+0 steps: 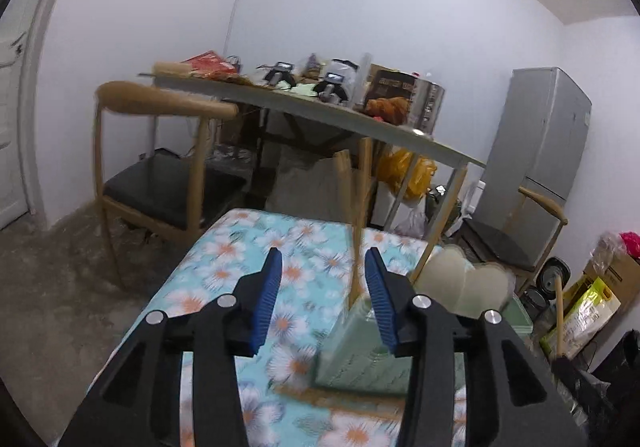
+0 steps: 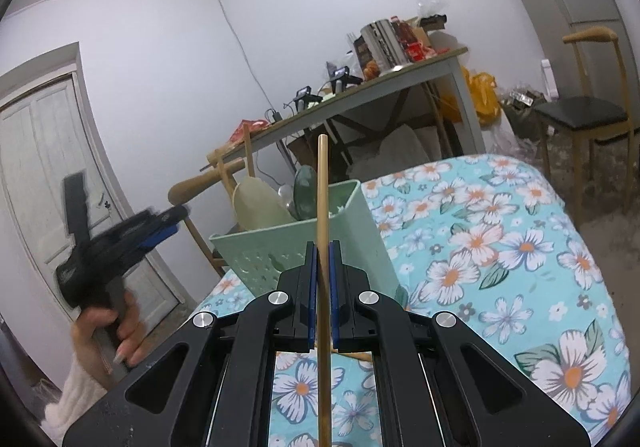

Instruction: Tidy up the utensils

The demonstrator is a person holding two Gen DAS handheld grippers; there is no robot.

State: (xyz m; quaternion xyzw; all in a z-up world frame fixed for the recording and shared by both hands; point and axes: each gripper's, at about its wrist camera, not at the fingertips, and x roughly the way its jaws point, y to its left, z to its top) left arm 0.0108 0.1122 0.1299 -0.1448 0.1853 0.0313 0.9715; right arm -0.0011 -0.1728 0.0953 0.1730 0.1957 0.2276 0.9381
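Our right hand-held gripper (image 2: 323,247) is clamped on a thin tan wooden chopstick (image 2: 322,207), which stands upright. At its 11 o'clock sits the pale green perforated plastic utensil holder (image 2: 296,247) on the floral-clothed worktop (image 2: 500,247). Our left hand-held gripper (image 1: 322,259) gapes, holding nothing.

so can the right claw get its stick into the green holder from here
Probably yes. The right claw is shut on the stick, and the holder stands just ahead with its top open. The utensils fill the left part; the left claw is off to the side.
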